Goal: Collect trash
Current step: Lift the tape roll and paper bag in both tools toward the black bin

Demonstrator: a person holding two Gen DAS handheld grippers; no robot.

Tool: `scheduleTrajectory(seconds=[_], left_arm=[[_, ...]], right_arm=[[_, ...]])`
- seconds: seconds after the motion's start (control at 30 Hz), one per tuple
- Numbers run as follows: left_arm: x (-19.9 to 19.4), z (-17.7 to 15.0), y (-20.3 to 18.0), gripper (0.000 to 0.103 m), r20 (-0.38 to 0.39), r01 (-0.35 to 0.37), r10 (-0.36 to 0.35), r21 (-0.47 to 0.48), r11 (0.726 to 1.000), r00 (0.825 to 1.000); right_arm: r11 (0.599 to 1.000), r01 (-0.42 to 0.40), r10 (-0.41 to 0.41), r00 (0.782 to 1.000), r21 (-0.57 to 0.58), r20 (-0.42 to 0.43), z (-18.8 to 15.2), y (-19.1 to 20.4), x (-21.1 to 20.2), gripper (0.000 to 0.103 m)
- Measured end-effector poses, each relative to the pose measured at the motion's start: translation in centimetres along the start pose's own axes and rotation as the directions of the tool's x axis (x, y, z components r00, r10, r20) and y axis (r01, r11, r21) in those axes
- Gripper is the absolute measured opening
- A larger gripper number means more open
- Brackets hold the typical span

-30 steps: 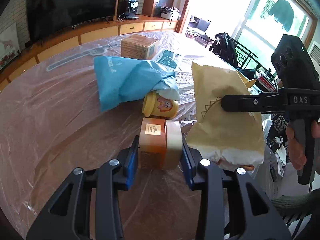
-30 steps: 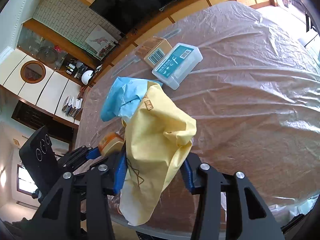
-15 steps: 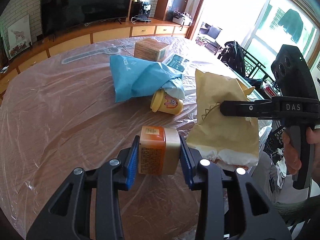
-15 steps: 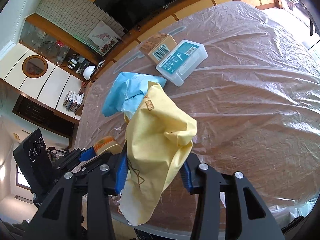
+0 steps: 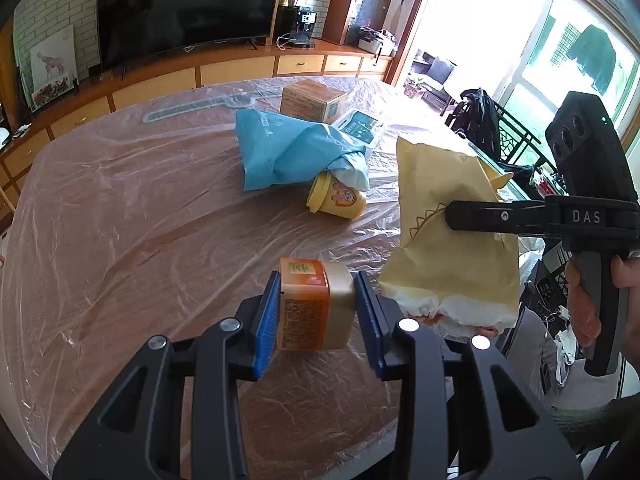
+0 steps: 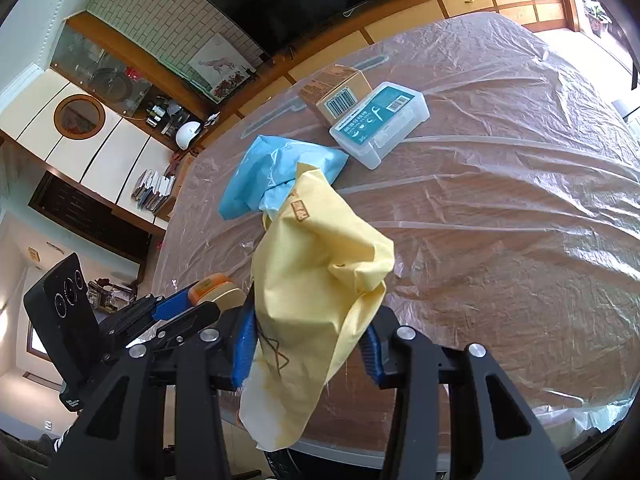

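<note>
My left gripper point(image 5: 316, 320) is shut on a small orange-labelled jar with a beige lid point(image 5: 314, 308), lifted just above the plastic-covered table point(image 5: 120, 240). The same jar point(image 6: 214, 290) shows at the left of the right wrist view, in that gripper. My right gripper point(image 6: 306, 346) is shut on a crumpled yellow paper bag point(image 6: 316, 296), which hangs over the table's near edge. In the left wrist view that bag point(image 5: 448, 240) hangs to the right of the jar. A blue plastic bag point(image 5: 288, 150) and a tipped yellow cup point(image 5: 338, 200) lie further back.
A brown cardboard box point(image 5: 312, 100) and a clear plastic case with a teal label point(image 6: 380, 120) sit at the far side of the table. Low cabinets with a TV point(image 5: 188, 4) stand beyond. A person's hand point(image 5: 584, 300) holds the right gripper's handle.
The left gripper has lifted the jar a little off the table and drawn it back from the yellow cup. The right gripper keeps the yellow bag in much the same place.
</note>
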State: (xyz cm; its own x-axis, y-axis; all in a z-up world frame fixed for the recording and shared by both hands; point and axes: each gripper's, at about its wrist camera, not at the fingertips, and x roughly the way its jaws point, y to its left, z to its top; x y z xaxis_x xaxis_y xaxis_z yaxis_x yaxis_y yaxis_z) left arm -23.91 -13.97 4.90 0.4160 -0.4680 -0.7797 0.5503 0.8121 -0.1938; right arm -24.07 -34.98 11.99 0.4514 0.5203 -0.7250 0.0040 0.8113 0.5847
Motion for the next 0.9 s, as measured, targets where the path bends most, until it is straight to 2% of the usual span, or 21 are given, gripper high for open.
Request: scheduleTrajectory(seconds=[0.2,0.4,0.9], left_arm=[[-0.4,-0.1,0.0,0.038,0.008,-0.007,0.008,-0.011,1.0,1.0],[-0.7,-0.3,0.0,0.038,0.012,-0.016,0.016,-0.017,1.0,1.0],[-2.4,-0.4,-0.9,0.038,0.041,-0.011,0.011,-0.009,1.0,0.999]], right_arm=[[0.998,0.053,-0.053,0.999,-0.034,-0.012,-0.1,0.5,0.3,0.042],[0.997,0.058,-0.059,0.998,-0.045,-0.014,-0.3,0.5,0.4,0.042],[0.997,0.022,-0.022,1.0,-0.077,0.006,-0.8,1.6,-1.7,0.042]])
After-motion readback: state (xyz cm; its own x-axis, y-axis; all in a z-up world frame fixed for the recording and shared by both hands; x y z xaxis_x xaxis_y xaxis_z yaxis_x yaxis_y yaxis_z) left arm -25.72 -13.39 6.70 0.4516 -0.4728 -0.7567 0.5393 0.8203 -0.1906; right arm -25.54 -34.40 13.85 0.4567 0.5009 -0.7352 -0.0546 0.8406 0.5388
